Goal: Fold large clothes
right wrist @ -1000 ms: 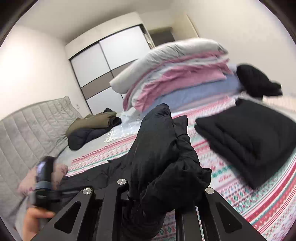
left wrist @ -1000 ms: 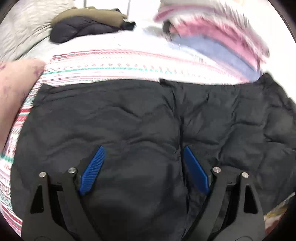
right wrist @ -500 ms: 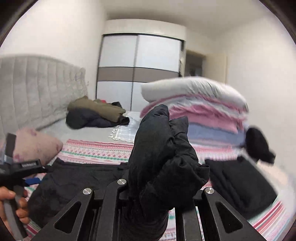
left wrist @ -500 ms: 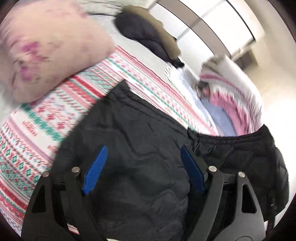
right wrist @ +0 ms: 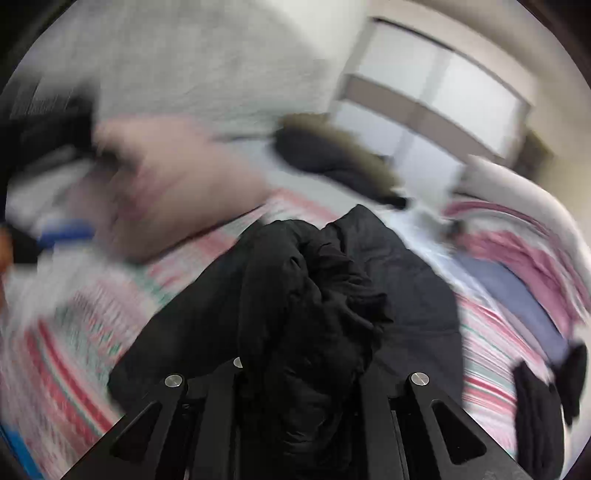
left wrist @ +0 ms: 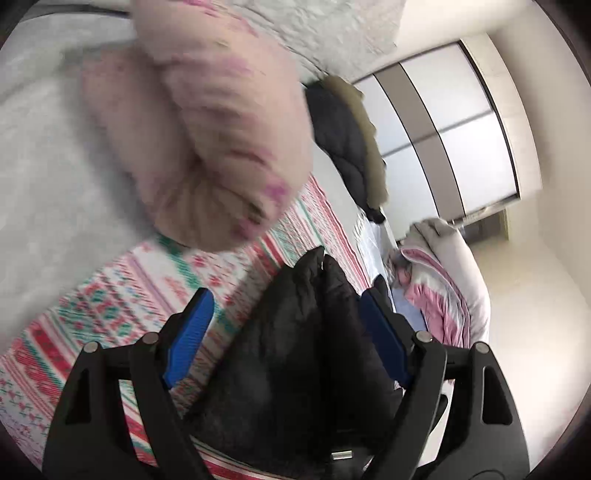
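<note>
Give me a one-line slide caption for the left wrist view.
Open left gripper over a black garment on the patterned bedspread, pink pillow beyond.

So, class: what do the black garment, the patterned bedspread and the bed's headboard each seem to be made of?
Black garment: probably a thin synthetic shell with light padding; matt, crumpling into soft puffy folds.
Patterned bedspread: looks like woven or printed cotton; flat red, green and white bands without shine.
Headboard: seemingly grey upholstery fabric, quilted; its surface looks dimpled, though blur limits certainty.
</note>
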Demonstrator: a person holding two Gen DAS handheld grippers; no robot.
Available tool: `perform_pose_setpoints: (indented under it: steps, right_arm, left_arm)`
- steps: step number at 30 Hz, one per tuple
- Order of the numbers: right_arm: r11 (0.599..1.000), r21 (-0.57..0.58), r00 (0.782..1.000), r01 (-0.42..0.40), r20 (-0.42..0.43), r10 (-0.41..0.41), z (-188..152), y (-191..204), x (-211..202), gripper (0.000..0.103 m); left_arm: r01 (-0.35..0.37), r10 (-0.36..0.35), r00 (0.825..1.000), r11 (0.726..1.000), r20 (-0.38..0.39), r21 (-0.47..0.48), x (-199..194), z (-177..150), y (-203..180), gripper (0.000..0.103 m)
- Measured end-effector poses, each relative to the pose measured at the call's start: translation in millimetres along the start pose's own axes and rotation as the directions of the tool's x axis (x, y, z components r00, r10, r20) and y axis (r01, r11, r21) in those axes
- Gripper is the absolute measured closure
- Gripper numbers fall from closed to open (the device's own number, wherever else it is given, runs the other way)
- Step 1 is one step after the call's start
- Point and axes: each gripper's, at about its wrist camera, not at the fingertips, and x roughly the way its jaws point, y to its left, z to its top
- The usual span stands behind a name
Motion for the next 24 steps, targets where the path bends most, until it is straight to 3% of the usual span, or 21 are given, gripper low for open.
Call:
perform_pose_setpoints:
  steps: [4,7,9,12,14,15,17,18,21,24]
  right_arm:
    - [0.995,-0.087,0.998,-0.056,-0.031,0.053,-28.7,35.9,23.2,0.07]
    - [0.992,-0.083,0.995,-0.097,-0.029,0.095,-36.2,34.2,26.5,0.061]
    - [0.981,-0.04,0.981,-0.192,-0.031,0.191,-35.4,24.2,21.5,0.045]
    - [0.927,0.066,0.93,-0.368,0.024,0.367,-35.1,-2.7,-6.5,0.038]
    - [0.867,0.096,0.871,-0.49,0.104,0.48,-42.1,-30.3,-38.6,0.026]
    - [0.845,0.102,0.848,-0.525,0.142,0.511,-48.5,-45.6,-55.2,0.021]
    - [0.827,0.107,0.828,-0.552,0.19,0.528,-59.9,-73.8,-79.7,0.021]
    - [0.83,0.116,0.831,-0.546,0.201,0.519,-66.4,-89.4,-87.7,0.021]
    - [0.868,0.225,0.895,-0.443,0.165,0.414,-79.6,-133.1,-82.2,0.021]
    - [0.847,0.392,0.931,-0.358,0.085,0.354,-95.9,-171.5,-47.8,0.022]
  left_arm:
    - [-0.037,0.04,0.999,0.997,-0.033,0.066,4.9,-1.8,-11.4,0.022]
    - [-0.052,0.063,0.996,0.986,-0.06,0.158,9.3,-8.4,-30.1,0.022]
    - [-0.075,0.094,0.993,0.97,-0.073,0.229,14.3,-14.6,-43.7,0.022]
    - [-0.071,0.106,0.989,0.952,-0.105,0.299,24.3,-24.4,-61.8,0.022]
    - [-0.054,0.099,0.988,0.943,-0.121,0.329,25.0,-27.8,-63.1,0.022]
    - [-0.054,0.101,0.987,0.939,-0.122,0.34,25.6,-30.9,-65.1,0.021]
    - [-0.089,0.137,0.985,0.923,-0.103,0.375,28.0,-39.4,-77.5,0.021]
    - [-0.099,0.15,0.984,0.909,-0.095,0.405,30.2,-44.7,-84.9,0.021]
    - [-0.09,0.167,0.981,0.836,-0.095,0.541,43.2,-69.1,-115.8,0.02]
    - [-0.124,0.23,0.967,0.793,-0.106,0.596,75.0,-87.9,-132.5,0.02]
